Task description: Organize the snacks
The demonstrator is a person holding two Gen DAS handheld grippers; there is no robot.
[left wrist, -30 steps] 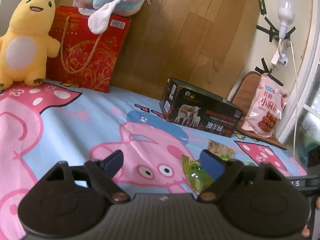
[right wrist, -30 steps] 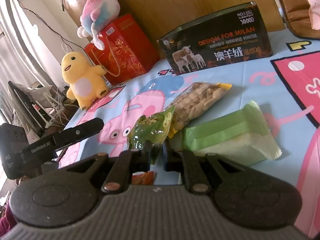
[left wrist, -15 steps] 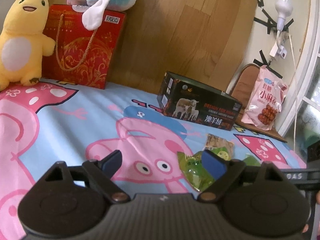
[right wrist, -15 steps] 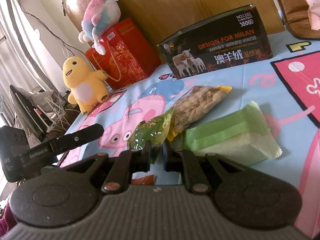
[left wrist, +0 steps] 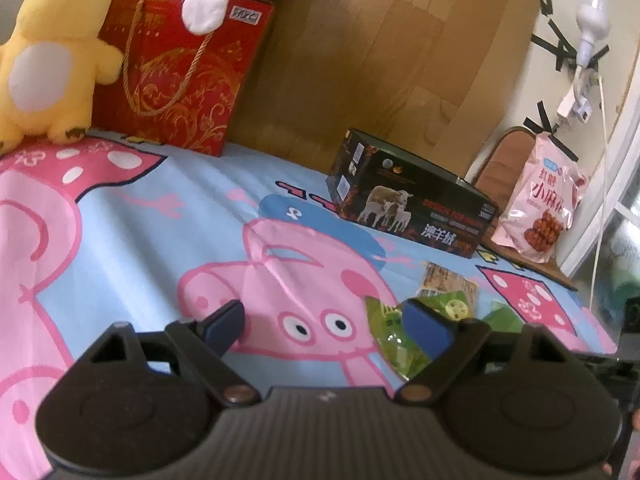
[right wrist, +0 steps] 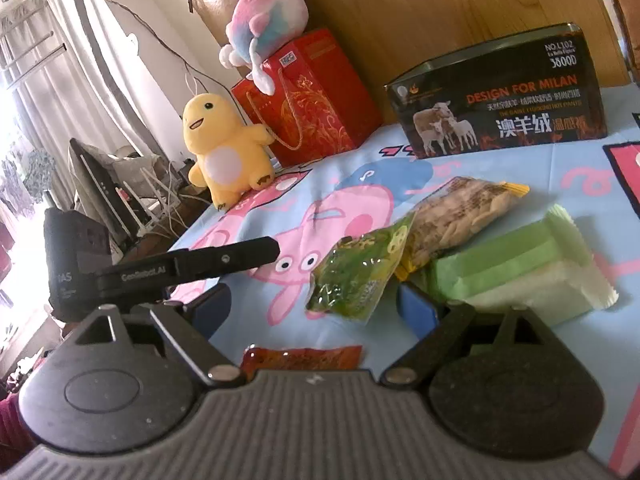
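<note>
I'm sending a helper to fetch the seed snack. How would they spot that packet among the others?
Start at the black sheep-print box standing at the back of the cartoon pig bedsheet. Just in front of it lies a row of three packets; the seed packet is the middle one. It alone is clear, showing pale seeds, with a yellow end, between the green translucent pouch and the pale green wafer pack.

Both wrist views sit low over the bedsheet (left wrist: 132, 216), apparently side by side (sharing the black box (right wrist: 500, 96)).
</note>
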